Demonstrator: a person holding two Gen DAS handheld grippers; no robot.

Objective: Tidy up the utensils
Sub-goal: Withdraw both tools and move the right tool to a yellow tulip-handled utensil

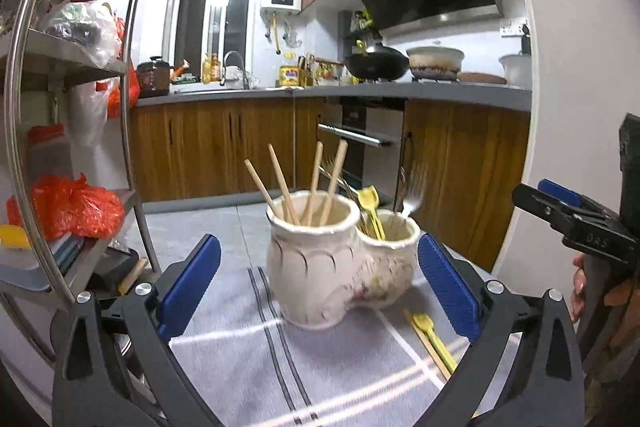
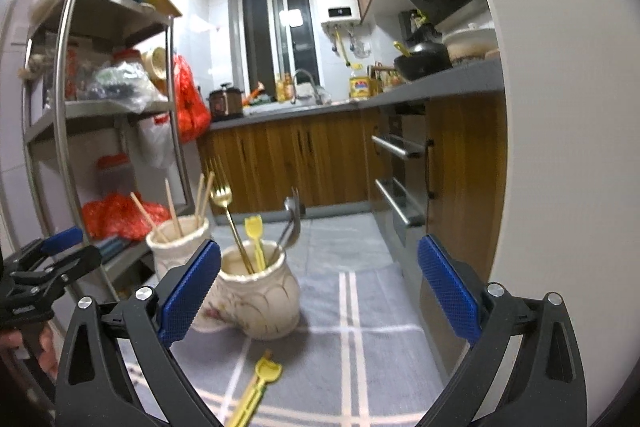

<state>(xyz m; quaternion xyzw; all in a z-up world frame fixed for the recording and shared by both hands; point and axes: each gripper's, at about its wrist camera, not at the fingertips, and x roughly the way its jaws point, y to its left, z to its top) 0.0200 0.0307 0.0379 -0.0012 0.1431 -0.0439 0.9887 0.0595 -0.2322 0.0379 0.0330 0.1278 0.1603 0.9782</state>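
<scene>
- Left gripper [image 1: 319, 281]: jaws spread wide, gripping nothing; the double ceramic holder [image 1: 332, 267] stands at frame centre between the blue pads, untouched.
- Right gripper [image 2: 319, 287]: jaws spread too, empty, with the holder [image 2: 256, 297] just left of centre.
- Four wooden chopsticks [image 1: 298, 183] stand in the taller pot, long axes near upright, fanning toward the upper left.
- The lower pot holds a gold fork [image 2: 230, 215], a yellow fork [image 2: 256, 241] and a blurred silver fork [image 1: 412, 191], tines up.
- One more yellow fork [image 2: 262, 383] lies flat on the grey striped cloth [image 2: 360, 347] at lower centre, head pointing toward the holder, beside a chopstick [image 1: 430, 349].
- Bare cloth lies right of the holder; a steel shelf rack [image 2: 64, 123] crowds the left edge.
</scene>
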